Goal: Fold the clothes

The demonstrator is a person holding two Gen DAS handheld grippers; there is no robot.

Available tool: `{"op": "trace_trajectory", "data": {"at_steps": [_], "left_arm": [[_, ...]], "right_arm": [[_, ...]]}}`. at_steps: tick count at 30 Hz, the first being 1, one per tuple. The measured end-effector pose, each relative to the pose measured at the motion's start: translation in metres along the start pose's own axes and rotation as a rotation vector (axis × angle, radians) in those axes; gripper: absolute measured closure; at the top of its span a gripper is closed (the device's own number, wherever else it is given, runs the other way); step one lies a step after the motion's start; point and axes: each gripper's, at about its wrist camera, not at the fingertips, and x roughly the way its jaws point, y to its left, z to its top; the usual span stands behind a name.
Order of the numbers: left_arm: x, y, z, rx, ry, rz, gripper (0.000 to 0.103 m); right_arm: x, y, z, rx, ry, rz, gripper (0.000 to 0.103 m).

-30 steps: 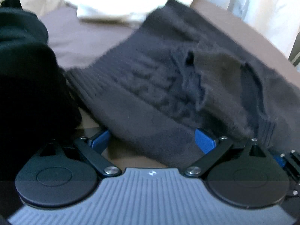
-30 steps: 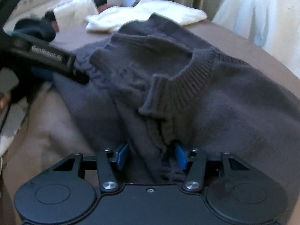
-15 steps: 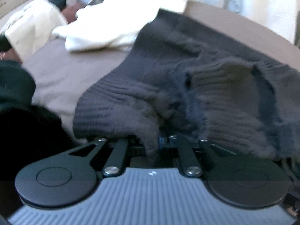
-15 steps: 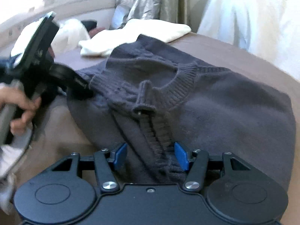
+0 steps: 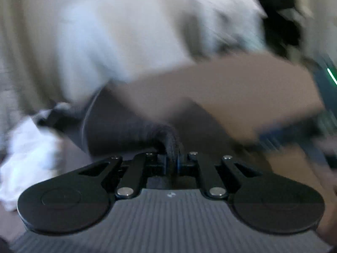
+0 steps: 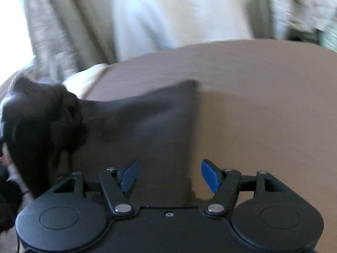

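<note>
- My left tool is pinching a rolled edge of the sweater, which lies on the brown bed.
- My right tool is opening, pads clear of the knit between them.
- Risk: with one pinch, the sweater may slip, bunching the fold.

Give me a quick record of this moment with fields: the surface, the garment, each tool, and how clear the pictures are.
surface: brown bedsheet
garment: dark grey knit sweater, lying partly on the sheet
left tool: shut on a bunched fold of the sweater
right tool: jaws opening, blue pads apart; sweater fabric lies between them, not pressed
background: pale curtains
image clarity: both views motion-blurred, details beyond the tools uncertain
</note>
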Motion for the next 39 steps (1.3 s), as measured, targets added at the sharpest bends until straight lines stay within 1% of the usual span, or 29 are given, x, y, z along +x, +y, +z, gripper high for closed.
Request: {"op": "trace_trajectory", "data": {"at_steps": [1,2,4,5,6,7,8,10,12,14,15,17,18,19,20,23,24,25,26,28,29,31,32,34,35,37,38,39], "left_arm": [[0.012,-0.011,-0.008,0.007,0.05,-0.058,0.095],[0.021,-0.013,-0.02,-0.02,0.085,-0.094,0.095],[0.037,-0.008,-0.045,-0.098,0.12,-0.138,0.095],[0.041,-0.002,-0.055,-0.148,0.119,-0.162,0.095],[0.04,0.009,-0.061,-0.214,0.097,-0.189,0.095],[0.037,0.02,-0.063,-0.275,0.079,-0.215,0.095],[0.035,0.028,-0.064,-0.312,0.068,-0.226,0.095],[0.031,0.033,-0.064,-0.32,0.06,-0.219,0.095],[0.029,0.034,-0.066,-0.305,0.047,-0.21,0.096],[0.025,0.028,-0.067,-0.28,0.025,-0.199,0.096],[0.022,0.026,-0.066,-0.262,0.007,-0.196,0.096],[0.013,0.018,-0.063,-0.227,-0.016,-0.199,0.096],[0.01,0.015,-0.059,-0.21,-0.016,-0.204,0.096],[0.009,0.014,-0.055,-0.205,-0.009,-0.207,0.096],[0.01,0.016,-0.053,-0.221,0.0,-0.21,0.096],[0.005,0.025,-0.052,-0.289,0.013,-0.23,0.096],[0.005,0.028,-0.052,-0.307,0.034,-0.228,0.096],[0.001,0.03,-0.051,-0.328,0.039,-0.227,0.096],[-0.006,0.033,-0.048,-0.348,0.028,-0.231,0.096],[-0.019,0.039,-0.042,-0.39,0.005,-0.239,0.096],[-0.026,0.041,-0.037,-0.398,-0.006,-0.235,0.096],[-0.036,0.037,-0.029,-0.382,-0.013,-0.227,0.096],[-0.035,0.033,-0.028,-0.366,0.001,-0.235,0.096],[-0.019,0.018,-0.032,-0.329,0.072,-0.258,0.096],[-0.007,0.011,-0.037,-0.322,0.116,-0.246,0.095],[0.012,-0.002,-0.047,-0.299,0.195,-0.197,0.093],[0.013,-0.007,-0.049,-0.275,0.211,-0.171,0.093],[0.008,-0.011,-0.047,-0.245,0.206,-0.164,0.09]], "right_arm": [[-0.003,-0.008,-0.002,0.035,-0.002,0.016,0.031],[-0.006,-0.015,-0.005,0.067,-0.006,0.039,0.031],[-0.01,-0.028,-0.01,0.127,-0.009,0.09,0.031],[-0.01,-0.032,-0.011,0.149,-0.003,0.123,0.031],[-0.008,-0.034,-0.011,0.169,0.004,0.157,0.031],[-0.007,-0.035,-0.01,0.189,0.004,0.191,0.031],[-0.006,-0.035,-0.01,0.21,0.001,0.227,0.031],[-0.003,-0.034,-0.011,0.26,-0.004,0.315,0.031],[0.001,-0.033,-0.015,0.322,-0.005,0.4,0.031],[0.007,-0.033,-0.017,0.38,0.004,0.48,0.031],[0.012,-0.034,-0.017,0.406,0.021,0.514,0.03],[0.022,-0.036,-0.016,0.458,0.055,0.581,0.017],[0.031,-0.034,-0.012,0.467,0.097,0.617,0.015],[0.043,-0.029,-0.004,0.458,0.157,0.639,0.015],[0.054,-0.023,0.005,0.442,0.209,0.638,0.015],[0.078,0.001,0.027,0.365,0.278,0.557,0.016],[0.08,0.009,0.033,0.343,0.252,0.519,0.025],[0.074,0.017,0.037,0.309,0.173,0.475,0.059],[0.061,0.029,0.038,0.24,0.085,0.452,0.078],[0.026,0.056,0.037,0.084,-0.095,0.401,0.094],[0.009,0.064,0.034,0.031,-0.169,0.362,0.094],[-0.023,0.071,0.023,-0.038,-0.293,0.273,0.096],[-0.031,0.068,0.017,-0.046,-0.311,0.242,0.097],[-0.022,0.049,0.0,-0.025,-0.244,0.165,0.097],[-0.016,0.038,-0.01,-0.014,-0.205,0.122,0.097],[-0.004,0.015,-0.03,0.041,-0.135,0.073,0.1],[0.0,0.006,-0.039,0.06,-0.115,0.046,0.1],[0.0,0.0,-0.045,0.068,-0.104,0.022,0.1]]}}
